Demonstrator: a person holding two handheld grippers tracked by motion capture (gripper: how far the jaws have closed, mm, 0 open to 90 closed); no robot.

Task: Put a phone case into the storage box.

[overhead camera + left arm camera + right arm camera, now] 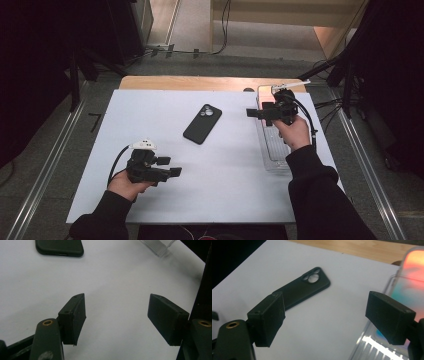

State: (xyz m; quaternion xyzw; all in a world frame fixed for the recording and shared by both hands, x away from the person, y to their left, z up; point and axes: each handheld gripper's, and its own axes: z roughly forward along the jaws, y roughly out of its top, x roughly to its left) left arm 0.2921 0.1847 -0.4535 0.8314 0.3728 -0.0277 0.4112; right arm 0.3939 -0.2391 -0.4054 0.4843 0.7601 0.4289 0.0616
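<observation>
Your left gripper (172, 172) rests released near the worktop's (230, 170) front edge. Your right gripper (251, 113), jaws apart and empty, hovers beside the clear tray (272, 150). Approach the black phone case (202, 123), lying mid-worktop, across its narrow width.

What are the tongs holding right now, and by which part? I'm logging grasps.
Nothing is held. The left tongs and right tongs both stand open over the white mat, with the black phone case lying untouched between them.

Black phone case (202, 123), white table sheet (150, 115), clear ribbed tray (272, 145), black hand-held gripper (176, 171)
</observation>
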